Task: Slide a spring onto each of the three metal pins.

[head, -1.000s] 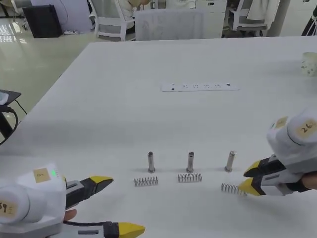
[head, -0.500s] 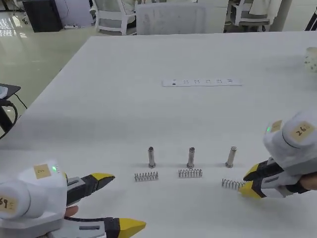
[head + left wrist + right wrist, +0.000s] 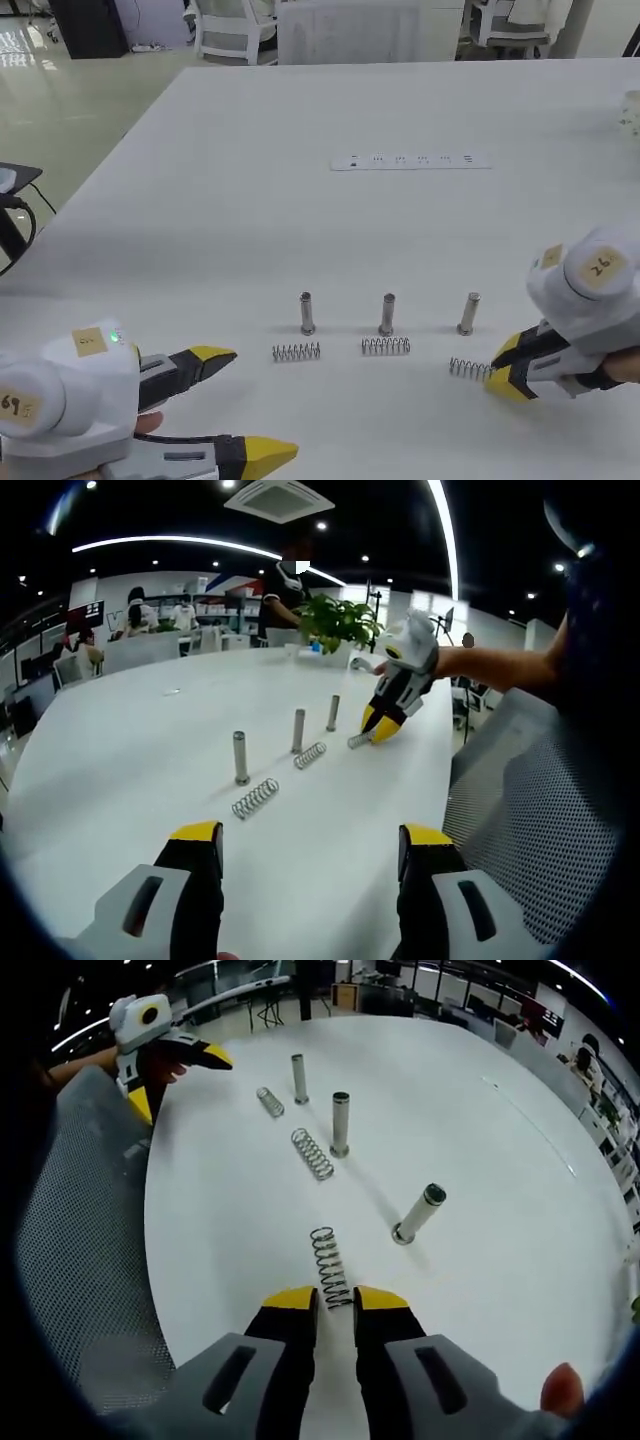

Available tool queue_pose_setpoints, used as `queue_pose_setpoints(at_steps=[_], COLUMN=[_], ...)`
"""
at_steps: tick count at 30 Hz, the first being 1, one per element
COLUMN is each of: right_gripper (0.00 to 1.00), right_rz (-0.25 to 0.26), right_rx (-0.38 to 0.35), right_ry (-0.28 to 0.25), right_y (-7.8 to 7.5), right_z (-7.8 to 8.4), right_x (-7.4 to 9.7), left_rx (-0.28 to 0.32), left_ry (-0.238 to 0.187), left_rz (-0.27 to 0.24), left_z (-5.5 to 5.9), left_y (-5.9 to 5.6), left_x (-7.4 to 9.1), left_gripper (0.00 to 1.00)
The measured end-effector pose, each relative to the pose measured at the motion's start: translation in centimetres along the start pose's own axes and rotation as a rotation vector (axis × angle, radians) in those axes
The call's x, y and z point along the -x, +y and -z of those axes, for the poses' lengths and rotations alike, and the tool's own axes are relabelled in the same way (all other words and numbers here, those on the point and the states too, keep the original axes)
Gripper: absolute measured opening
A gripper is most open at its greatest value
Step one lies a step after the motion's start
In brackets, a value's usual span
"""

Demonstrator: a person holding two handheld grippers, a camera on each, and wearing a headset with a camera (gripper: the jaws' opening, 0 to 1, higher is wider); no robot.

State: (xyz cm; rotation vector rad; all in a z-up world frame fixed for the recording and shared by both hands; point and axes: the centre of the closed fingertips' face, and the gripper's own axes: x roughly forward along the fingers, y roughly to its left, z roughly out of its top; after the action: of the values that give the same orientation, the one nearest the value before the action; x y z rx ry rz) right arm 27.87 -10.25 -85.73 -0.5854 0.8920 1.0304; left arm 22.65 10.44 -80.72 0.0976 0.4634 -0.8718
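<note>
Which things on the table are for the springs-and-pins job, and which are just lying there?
For the job: left pin, middle pin, right pin; left spring, middle spring, right spring; left gripper, right gripper.

Just lying about: white power strip, chairs behind the table.

Table (image 3: 250, 200): white, matt, smooth. Left pin (image 3: 307, 313), mid pin (image 3: 388, 314), right pin (image 3: 469, 313): bare grey metal, smooth, soft sheen, brighter at the caps. Left spring (image 3: 296, 352), mid spring (image 3: 385, 346), right spring (image 3: 468, 368): thin metal wire, shiny. Left gripper (image 3: 255, 403) and right gripper (image 3: 497, 368): white plastic shells, slightly glossy; dark grey plastic jaws, matt; yellow tips, matt, rubber or plastic, can't tell. Sticker (image 3: 89, 341) on near left shell: paper, matt. Power strip (image 3: 411, 161), far: white plastic. Floor (image 3: 70, 100), far left: glossy, reflective. Chair mesh (image 3: 80, 1210): grey woven cloth, rough.
</note>
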Motion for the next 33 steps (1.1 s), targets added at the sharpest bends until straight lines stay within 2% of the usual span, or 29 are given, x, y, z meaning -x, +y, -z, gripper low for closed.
queue_pose_setpoints(at_steps=[17,33], right_gripper=[0.08,0.08], right_rz=[-0.005,-0.011], right_rx=[0.04,0.043], right_ry=[0.019,0.011], right_y=[0.2,0.8], right_z=[0.2,-0.5], right_x=[0.0,0.6], left_rx=[-0.016,-0.051], left_ry=[0.006,0.013], left_rz=[0.024,0.063], left_z=[-0.2,-1.0], left_y=[-0.4,-0.8], left_x=[-0.2,-0.3], left_gripper=[0.64,0.61])
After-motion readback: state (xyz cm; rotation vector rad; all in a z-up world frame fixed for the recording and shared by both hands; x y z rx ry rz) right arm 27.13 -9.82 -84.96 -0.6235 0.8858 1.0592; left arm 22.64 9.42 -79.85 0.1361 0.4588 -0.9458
